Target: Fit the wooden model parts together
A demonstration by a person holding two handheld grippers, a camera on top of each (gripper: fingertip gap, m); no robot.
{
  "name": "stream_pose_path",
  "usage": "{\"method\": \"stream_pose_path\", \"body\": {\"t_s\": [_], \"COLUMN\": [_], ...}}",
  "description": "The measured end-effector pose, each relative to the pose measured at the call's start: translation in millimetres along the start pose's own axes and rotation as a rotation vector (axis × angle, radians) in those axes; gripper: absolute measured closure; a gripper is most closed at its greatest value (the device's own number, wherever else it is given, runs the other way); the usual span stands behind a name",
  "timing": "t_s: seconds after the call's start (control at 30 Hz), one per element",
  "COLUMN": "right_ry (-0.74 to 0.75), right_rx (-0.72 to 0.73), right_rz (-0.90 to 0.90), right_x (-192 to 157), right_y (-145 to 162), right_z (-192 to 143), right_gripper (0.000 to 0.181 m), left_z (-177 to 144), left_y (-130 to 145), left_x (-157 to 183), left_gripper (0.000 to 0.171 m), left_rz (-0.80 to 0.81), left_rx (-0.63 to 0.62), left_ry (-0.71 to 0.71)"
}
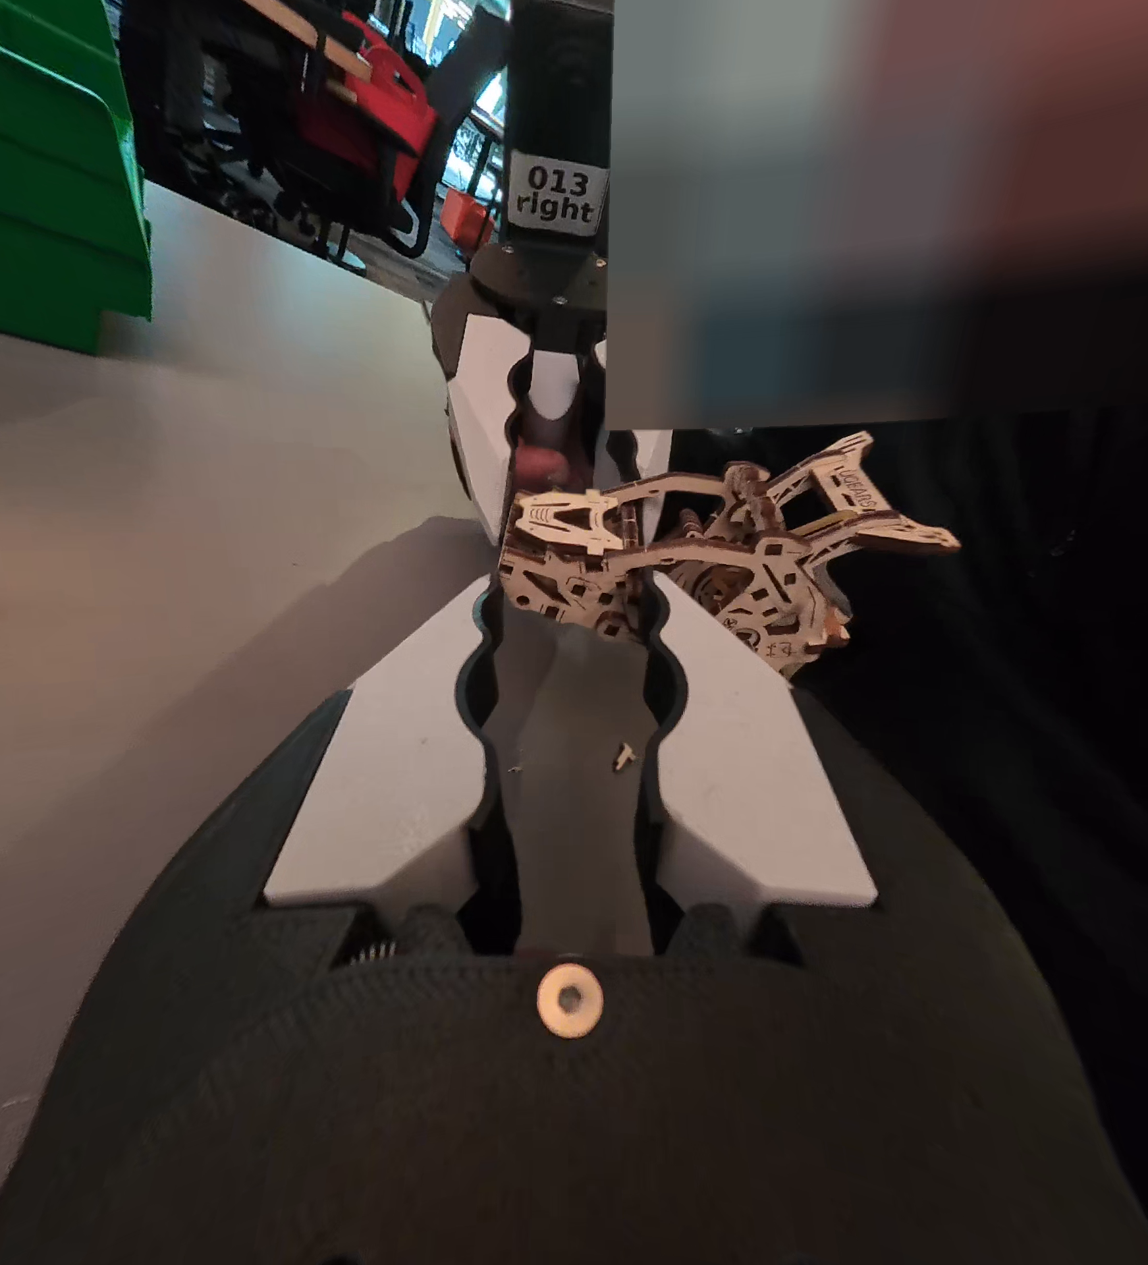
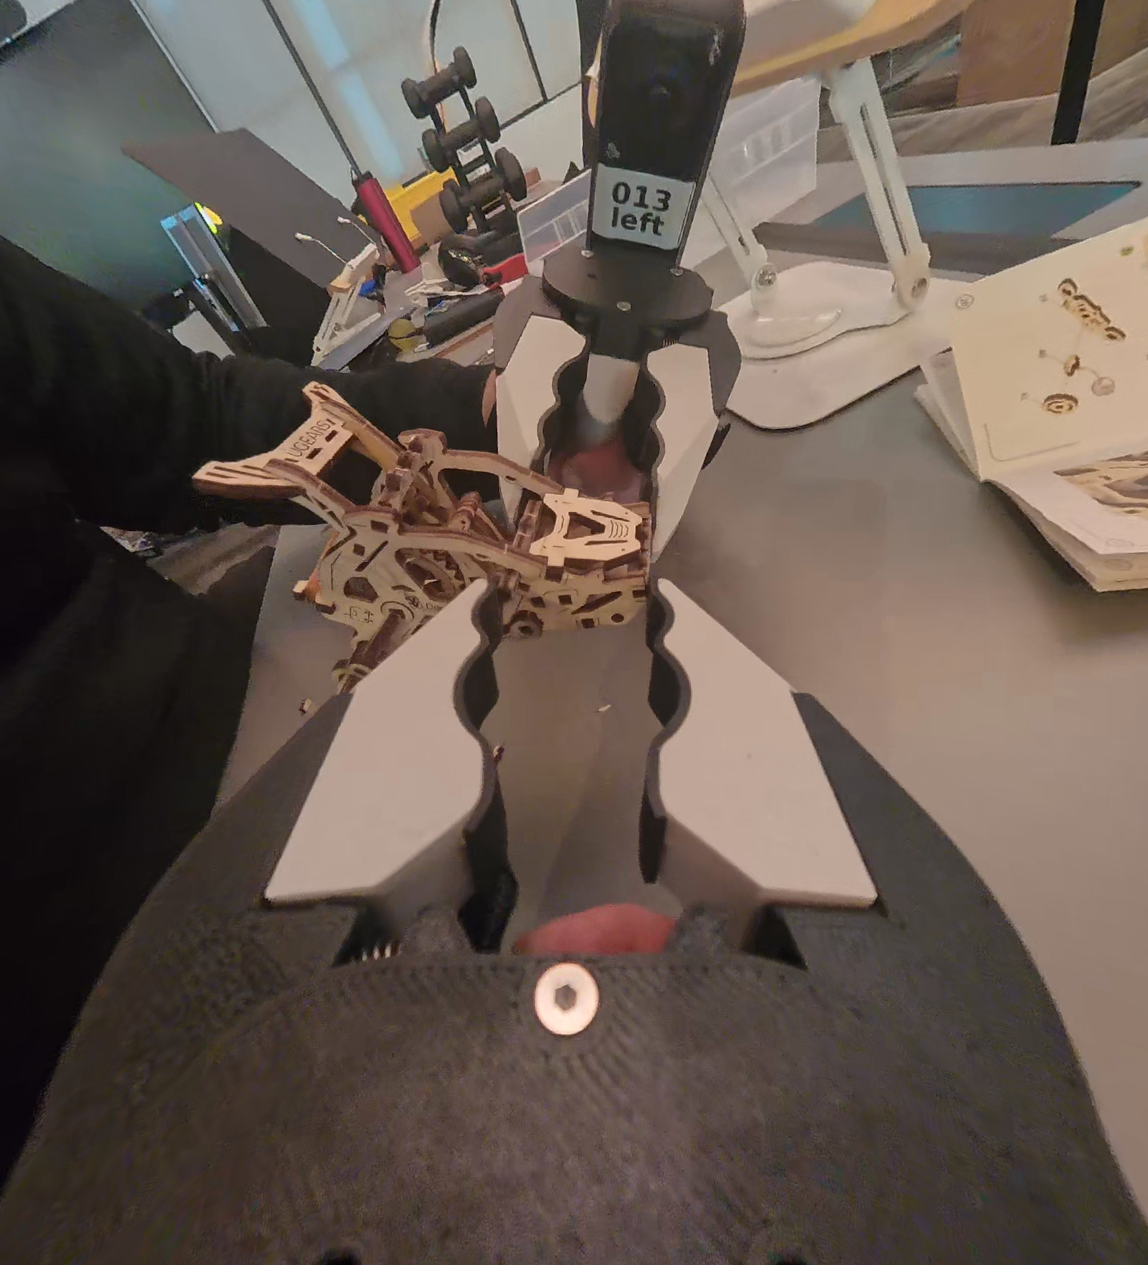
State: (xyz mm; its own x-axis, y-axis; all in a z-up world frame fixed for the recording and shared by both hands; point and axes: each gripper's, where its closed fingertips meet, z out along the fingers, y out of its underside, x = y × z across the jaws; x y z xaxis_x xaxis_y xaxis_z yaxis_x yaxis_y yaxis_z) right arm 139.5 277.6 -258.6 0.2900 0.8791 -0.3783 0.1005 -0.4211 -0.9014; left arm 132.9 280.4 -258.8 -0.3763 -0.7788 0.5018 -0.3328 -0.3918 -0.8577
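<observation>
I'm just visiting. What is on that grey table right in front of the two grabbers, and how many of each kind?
Wooden model: 1, held between both grabbers
Handheld grabbers: 2, left gripper and right gripper
Open instruction booklet: 1
White lamp stand: 1
Small loose wooden bits: 2 at least
Total: 7

Pale laser-cut wooden model (image 2: pixel 489 547)

Dim, warm indoor light. Soft shadow on worktop (image 1: pixel 324 520) left of centre. Strong fisheye stretch at edges; right side of left wrist view near-black.
</observation>
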Motion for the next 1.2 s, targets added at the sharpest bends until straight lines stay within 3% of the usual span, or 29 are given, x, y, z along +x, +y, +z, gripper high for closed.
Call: {"method": "stream_pose_path", "body": {"t_s": [0.27,0.53,0.73,0.9,1.2], "right_ry": [-0.012,-0.113,-0.085,-0.09,-0.088], "right_rx": [0.053,0.132,0.184,0.18,0.221], "right_rz": [0.035,0.209,0.187,0.125,0.067], "right_x": [-2.8,0.3,5.1,-8.0,-24.3], "right_y": [-6.9,-14.3,-22.4,-27.0,-40.7], "right_z": [-0.9,-7.1,-22.1,-13.7,-3.7], "right_gripper": [0.143,0.139,0.152,0.151,0.158], "left_z": [-1.2,-0.3,-11.1,-16.7,-18.6], "left_y": [-5.4,-12.1,-21.0,-29.7,-36.0], "left_x": [4.6,1.7,7.1,18.9,30.5], "left_gripper": [0.134,0.135,0.136,0.136,0.136], "left_rz": [-0.05,-0.211,-0.283,-0.272,-0.275], "left_rx": [0.042,0.128,0.281,0.369,0.432], "left_ry": [0.023,0.017,0.093,0.193,0.318]}}
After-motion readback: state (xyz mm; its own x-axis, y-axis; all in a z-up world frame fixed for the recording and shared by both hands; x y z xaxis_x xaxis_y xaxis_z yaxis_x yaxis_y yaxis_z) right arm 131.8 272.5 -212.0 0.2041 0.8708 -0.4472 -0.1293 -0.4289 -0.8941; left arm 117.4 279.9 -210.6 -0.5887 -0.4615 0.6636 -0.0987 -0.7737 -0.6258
